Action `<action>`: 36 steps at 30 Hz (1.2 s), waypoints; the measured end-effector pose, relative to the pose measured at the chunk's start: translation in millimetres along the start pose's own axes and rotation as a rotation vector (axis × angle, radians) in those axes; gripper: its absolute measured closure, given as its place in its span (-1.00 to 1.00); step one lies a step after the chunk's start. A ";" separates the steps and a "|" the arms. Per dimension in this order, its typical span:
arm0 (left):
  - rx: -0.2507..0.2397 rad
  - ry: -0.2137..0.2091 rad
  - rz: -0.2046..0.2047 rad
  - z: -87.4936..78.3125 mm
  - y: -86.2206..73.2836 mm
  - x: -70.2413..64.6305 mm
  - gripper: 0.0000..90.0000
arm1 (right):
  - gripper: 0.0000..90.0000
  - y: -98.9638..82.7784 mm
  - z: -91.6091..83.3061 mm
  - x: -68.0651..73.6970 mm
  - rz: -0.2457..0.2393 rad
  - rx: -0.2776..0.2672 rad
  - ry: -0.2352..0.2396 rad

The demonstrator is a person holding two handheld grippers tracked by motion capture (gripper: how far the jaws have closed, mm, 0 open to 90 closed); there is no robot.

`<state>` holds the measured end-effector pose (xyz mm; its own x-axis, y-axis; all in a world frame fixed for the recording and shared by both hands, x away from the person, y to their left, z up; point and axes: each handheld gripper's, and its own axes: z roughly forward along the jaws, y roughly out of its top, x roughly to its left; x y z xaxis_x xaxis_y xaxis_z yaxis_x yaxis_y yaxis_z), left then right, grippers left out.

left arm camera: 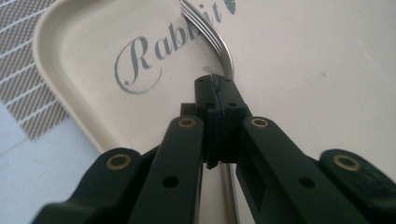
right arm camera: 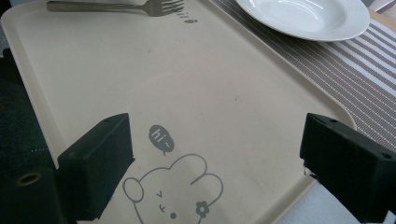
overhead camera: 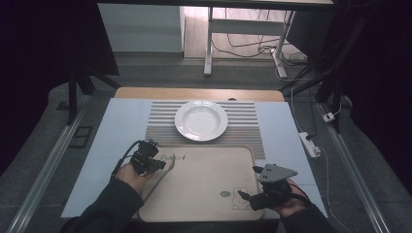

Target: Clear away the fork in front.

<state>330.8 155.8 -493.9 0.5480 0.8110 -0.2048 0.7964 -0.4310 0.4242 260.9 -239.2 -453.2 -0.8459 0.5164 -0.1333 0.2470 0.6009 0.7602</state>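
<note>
Left gripper view puts your left gripper [left arm camera: 215,84] clamped on the fork [left arm camera: 219,44] handle, upper centre of frame, over the tray [left arm camera: 70,102]. The pick-up looks done (placing remains, probably by the plate [overhead camera: 201,120]). Your right gripper [right arm camera: 215,163] waits wide and empty.

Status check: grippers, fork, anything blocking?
Left gripper shut on fork, over the tray. Right gripper open, empty, at tray's near corner. Plate on mat beyond; nothing in the way.
</note>
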 end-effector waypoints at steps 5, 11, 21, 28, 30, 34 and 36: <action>0.014 0.004 0.014 11.1 9.5 0.7 0.99 | -0.78 -0.9 -1.7 0.1 -0.003 0.002 0.001; 0.017 -0.009 0.030 17.6 15.6 -3.8 0.99 | -0.78 -2.0 -2.4 0.0 0.001 0.002 0.002; 0.028 -0.039 0.068 22.7 18.8 -17.5 0.99 | -0.78 -2.9 -3.6 -0.4 -0.003 0.005 0.002; 0.001 -0.080 0.124 32.7 24.9 -34.8 0.99 | -0.78 -3.1 -3.8 -0.5 -0.003 0.004 -0.003; 0.012 -0.065 0.132 37.9 26.0 -38.6 0.99 | -0.78 -3.1 -3.9 -0.4 -0.004 0.005 -0.004; 0.004 -0.050 0.121 42.3 25.9 -36.4 0.99 | -0.78 -3.3 -4.6 -0.6 -0.004 0.003 -0.004; -0.002 -0.040 0.109 41.4 25.1 -32.6 0.99 | -0.78 -3.6 -4.7 -1.0 -0.004 0.005 -0.006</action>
<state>343.5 102.1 -513.1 0.6415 0.7426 -0.1924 0.7307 -0.5151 0.4479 258.6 -244.7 -452.8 -0.8442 0.5175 -0.1397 0.2461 0.6057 0.7567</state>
